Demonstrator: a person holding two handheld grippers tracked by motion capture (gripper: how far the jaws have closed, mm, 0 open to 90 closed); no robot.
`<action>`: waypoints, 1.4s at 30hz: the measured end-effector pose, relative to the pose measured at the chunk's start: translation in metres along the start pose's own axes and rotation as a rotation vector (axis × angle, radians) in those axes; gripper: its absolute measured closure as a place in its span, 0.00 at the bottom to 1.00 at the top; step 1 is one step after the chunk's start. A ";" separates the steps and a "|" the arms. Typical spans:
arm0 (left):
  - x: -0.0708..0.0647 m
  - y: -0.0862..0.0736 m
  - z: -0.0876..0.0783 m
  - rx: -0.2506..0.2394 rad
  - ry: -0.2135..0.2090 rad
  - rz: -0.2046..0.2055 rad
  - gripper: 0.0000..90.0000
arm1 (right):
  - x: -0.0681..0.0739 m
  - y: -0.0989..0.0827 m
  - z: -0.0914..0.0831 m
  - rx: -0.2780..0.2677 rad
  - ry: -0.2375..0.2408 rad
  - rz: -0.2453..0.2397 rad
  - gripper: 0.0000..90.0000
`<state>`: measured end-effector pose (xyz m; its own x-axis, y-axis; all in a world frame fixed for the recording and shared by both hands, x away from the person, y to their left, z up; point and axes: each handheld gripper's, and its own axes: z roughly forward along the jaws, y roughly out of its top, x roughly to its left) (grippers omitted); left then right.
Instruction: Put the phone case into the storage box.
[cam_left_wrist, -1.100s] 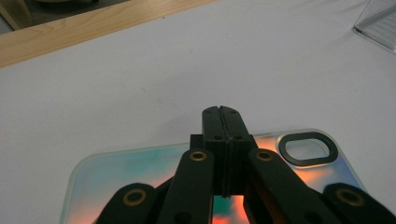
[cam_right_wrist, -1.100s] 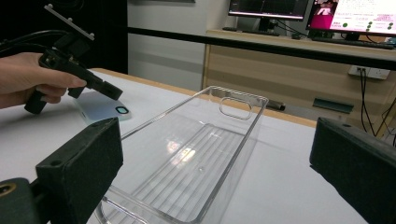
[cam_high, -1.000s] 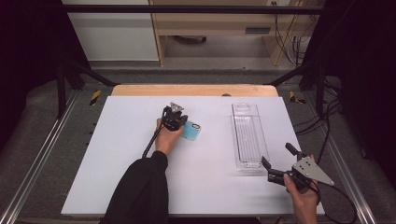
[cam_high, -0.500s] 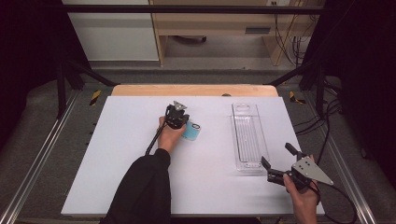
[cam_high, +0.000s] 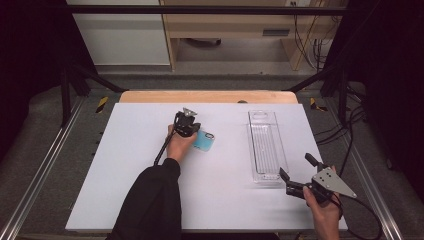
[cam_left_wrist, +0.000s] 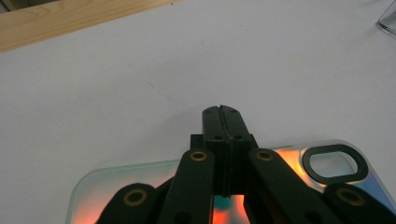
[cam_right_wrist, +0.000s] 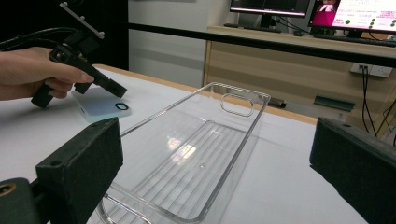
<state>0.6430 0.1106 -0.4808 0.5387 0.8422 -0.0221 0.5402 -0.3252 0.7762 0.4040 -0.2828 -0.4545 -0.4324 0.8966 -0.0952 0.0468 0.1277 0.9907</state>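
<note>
Left gripper (cam_high: 192, 129) clenched, tips pressing a phone case (cam_high: 205, 140) flat at frame centre; it may skid away; right gripper (cam_high: 296, 175) released, lower right, beside the tray (cam_high: 263, 145).

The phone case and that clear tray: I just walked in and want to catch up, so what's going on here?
A person works at a white table with tongs in each hand. The left tongs are shut, resting over a light blue phone case that lies flat on the table. The right tongs are open, held by the near end of a long clear plastic tray, which is empty. The case is not in the tray yet.
</note>
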 end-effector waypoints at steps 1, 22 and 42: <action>0.000 0.000 0.000 0.003 -0.002 0.003 1.00 | 0.000 0.000 0.000 0.002 0.001 -0.002 0.03; -0.005 -0.002 -0.004 0.066 0.026 0.053 1.00 | 0.001 -0.001 0.002 0.016 0.007 -0.017 0.03; -0.023 -0.048 -0.052 0.023 0.014 0.008 1.00 | 0.005 0.001 0.002 0.011 0.012 -0.017 0.03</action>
<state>0.5707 0.1294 -0.4845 0.5340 0.8455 -0.0066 0.5503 -0.3416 0.7618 0.4041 -0.2778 -0.4545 -0.4438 0.8893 -0.1103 0.0495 0.1472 0.9879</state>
